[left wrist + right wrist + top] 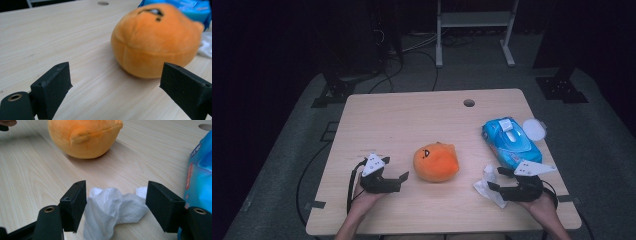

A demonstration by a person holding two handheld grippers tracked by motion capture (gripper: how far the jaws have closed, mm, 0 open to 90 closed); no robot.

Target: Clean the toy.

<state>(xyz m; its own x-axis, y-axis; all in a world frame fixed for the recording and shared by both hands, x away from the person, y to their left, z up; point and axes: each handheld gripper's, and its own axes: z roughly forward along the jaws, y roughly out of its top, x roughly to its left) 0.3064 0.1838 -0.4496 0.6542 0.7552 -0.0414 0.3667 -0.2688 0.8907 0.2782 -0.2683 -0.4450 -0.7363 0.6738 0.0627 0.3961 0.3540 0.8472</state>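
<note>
crumpled white wipe point(113, 206) between open right tongs point(116, 206); round orange plush point(156, 40) before open left tongs point(115, 86)

Left gripper point(394, 169) low left of the plush point(436, 161), jaws wide apart with nothing between, pointing at it. Right gripper point(495, 178) low right of the plush, jaws spread, pointing toward it. Both forearms come in from the near edge.

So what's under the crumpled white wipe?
Under the white wipe you can see the wooden table all around its edges. The wipe is bunched up, so whatever is right beneath its middle is covered. It lies between the right gripper's open jaws.
</note>
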